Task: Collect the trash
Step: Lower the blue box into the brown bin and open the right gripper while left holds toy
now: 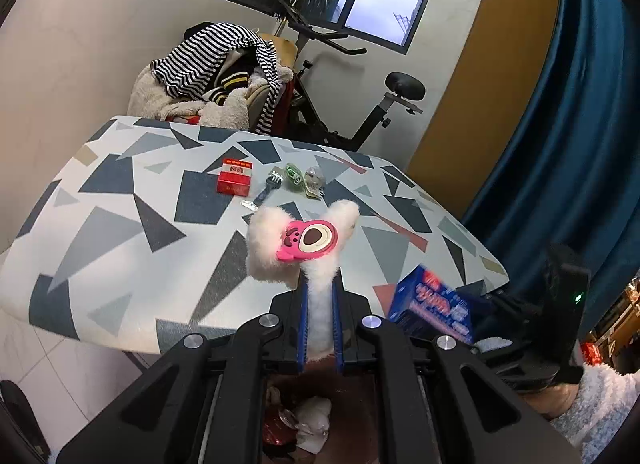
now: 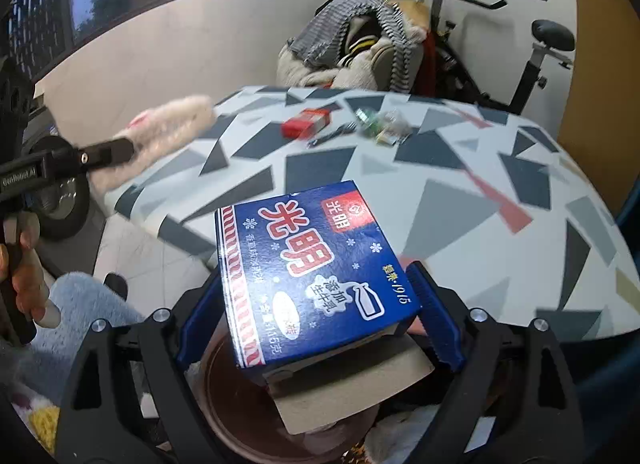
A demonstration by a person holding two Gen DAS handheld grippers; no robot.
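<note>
Left wrist view: a table (image 1: 120,232) with a triangle-patterned cloth fills the room's middle — its far part holds a red box (image 1: 234,181) and small clutter, its near edge free. Behind stands an exercise bike (image 1: 360,104). The left gripper (image 1: 320,296) pinches a fluffy white toy (image 1: 300,240); the right gripper (image 2: 320,304) clamps a blue carton (image 2: 312,272) above a brown bin (image 2: 240,404).

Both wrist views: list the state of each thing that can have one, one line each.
Left claw: shut on the fluffy white hair clip.
Right claw: wide, clamped on the blue carton.
Blue carton: flap open, held over the brown bin.
Brown bin: open, trash inside.
Red box: closed, lying on the table.
Small wrappers: loose on the table.
</note>
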